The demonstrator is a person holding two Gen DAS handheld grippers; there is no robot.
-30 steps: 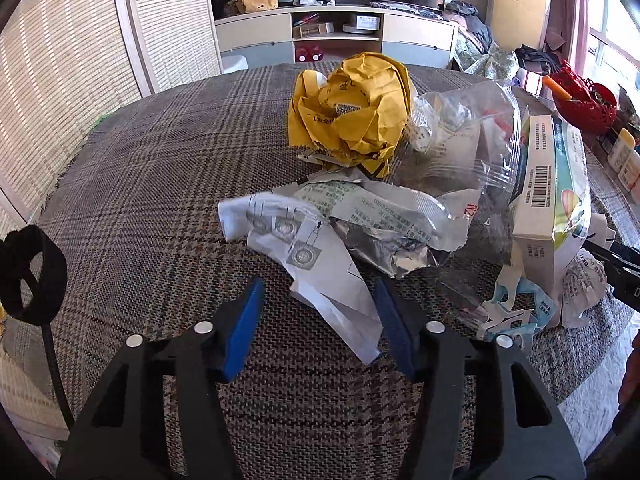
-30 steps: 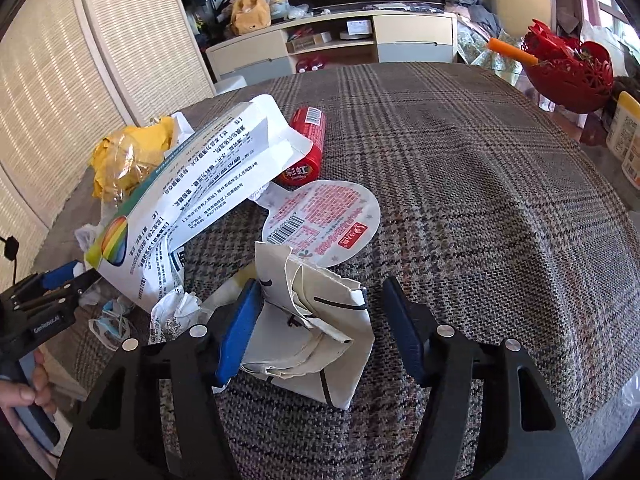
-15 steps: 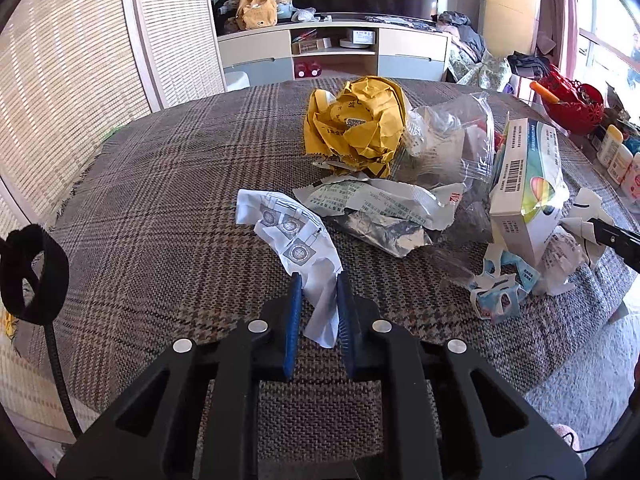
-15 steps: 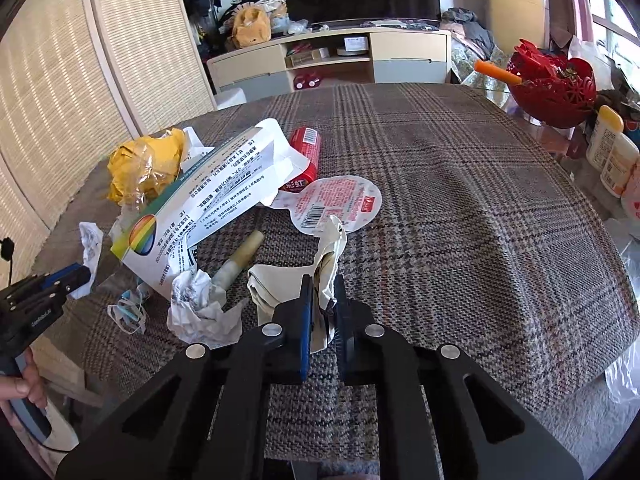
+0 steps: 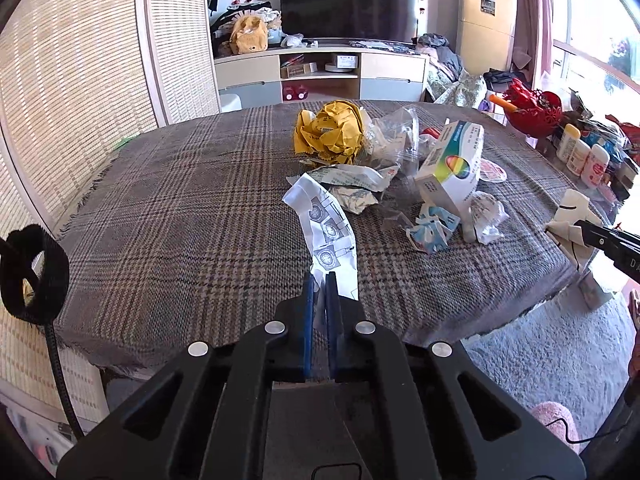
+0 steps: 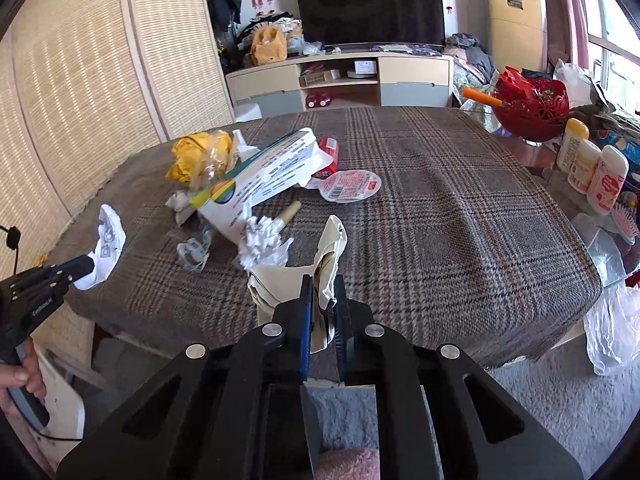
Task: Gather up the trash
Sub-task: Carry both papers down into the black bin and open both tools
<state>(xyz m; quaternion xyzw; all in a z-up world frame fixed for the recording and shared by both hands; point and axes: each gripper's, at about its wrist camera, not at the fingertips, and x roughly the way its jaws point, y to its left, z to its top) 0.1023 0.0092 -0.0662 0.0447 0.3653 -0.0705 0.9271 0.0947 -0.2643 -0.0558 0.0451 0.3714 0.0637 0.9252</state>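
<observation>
My left gripper (image 5: pixel 319 280) is shut on a white printed paper strip (image 5: pixel 326 232) and holds it above the near edge of the plaid-covered table (image 5: pixel 180 208). It also shows in the right wrist view (image 6: pixel 107 240). My right gripper (image 6: pixel 322 284) is shut on a crumpled cream paper bag (image 6: pixel 328 256), lifted at the table's front edge; it also shows in the left wrist view (image 5: pixel 570 220). Trash left on the table: a yellow crumpled wrapper (image 5: pixel 330 132), a clear plastic bag (image 5: pixel 394 136), a rainbow-printed box (image 5: pixel 454 164), white crumpled paper (image 6: pixel 262 240).
A red can (image 6: pixel 327 156), a round foil lid (image 6: pixel 348 186) and a small tube (image 6: pixel 288 214) lie near the box. A red basket (image 6: pixel 530 110) and bottles (image 6: pixel 592 168) stand at the right. A plastic bag (image 6: pixel 612 332) hangs off the right table edge. Grey carpet lies below.
Both grippers closed on their papers, then pulled back and up from the table. The white strip and the cream bag lifted with them toward the front edge.
</observation>
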